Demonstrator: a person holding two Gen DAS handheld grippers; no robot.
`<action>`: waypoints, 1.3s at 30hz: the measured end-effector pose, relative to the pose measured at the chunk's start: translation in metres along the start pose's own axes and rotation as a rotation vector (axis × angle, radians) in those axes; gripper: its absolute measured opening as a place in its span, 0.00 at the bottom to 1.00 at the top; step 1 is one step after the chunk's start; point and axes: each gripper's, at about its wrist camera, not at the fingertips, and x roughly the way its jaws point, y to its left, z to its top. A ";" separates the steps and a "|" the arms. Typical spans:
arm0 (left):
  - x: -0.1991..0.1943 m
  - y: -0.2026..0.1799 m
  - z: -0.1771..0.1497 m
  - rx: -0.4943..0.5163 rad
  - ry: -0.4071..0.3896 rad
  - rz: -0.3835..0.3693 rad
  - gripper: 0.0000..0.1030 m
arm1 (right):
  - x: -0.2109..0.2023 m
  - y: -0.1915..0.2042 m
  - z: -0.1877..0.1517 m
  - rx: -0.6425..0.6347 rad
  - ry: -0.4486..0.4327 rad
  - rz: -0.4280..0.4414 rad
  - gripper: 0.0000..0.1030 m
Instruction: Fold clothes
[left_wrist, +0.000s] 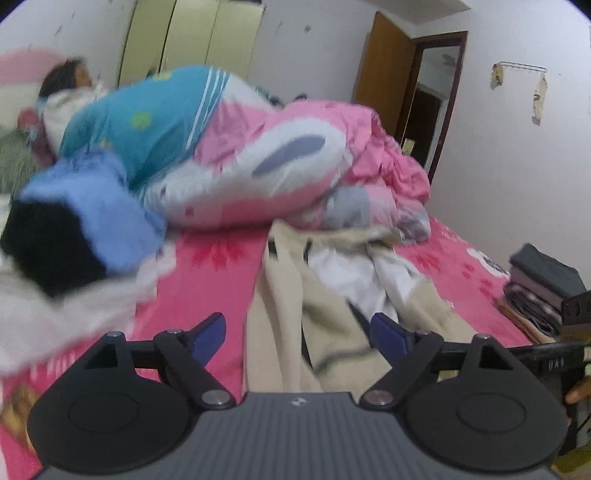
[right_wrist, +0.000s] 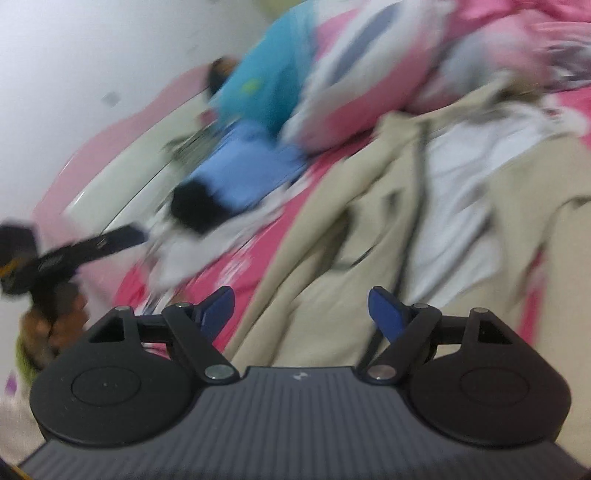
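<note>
Both tongs, left (left_wrist: 297, 332) and right (right_wrist: 301, 310), gape empty above the crumpled beige garment (left_wrist: 284, 295) on the bed (left_wrist: 207, 280), apparently ready to grasp it.

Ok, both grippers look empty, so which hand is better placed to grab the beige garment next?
Probably right: the right gripper is open over the beige garment. The left gripper straddles its edge and the pink sheet.

Both wrist cameras look forward and slightly down, close over the bed; both show the beige garment (left_wrist: 280, 295) (right_wrist: 332, 258).
</note>
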 end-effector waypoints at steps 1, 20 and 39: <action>-0.005 0.001 -0.010 -0.015 0.005 0.017 0.84 | 0.005 0.012 -0.011 -0.027 0.023 0.022 0.78; -0.034 0.073 -0.147 -0.319 0.027 -0.016 0.84 | 0.101 0.094 -0.086 -0.334 0.312 -0.055 0.22; 0.003 0.087 -0.163 -0.310 0.064 -0.063 0.82 | 0.228 0.195 0.188 -0.058 -0.086 0.422 0.21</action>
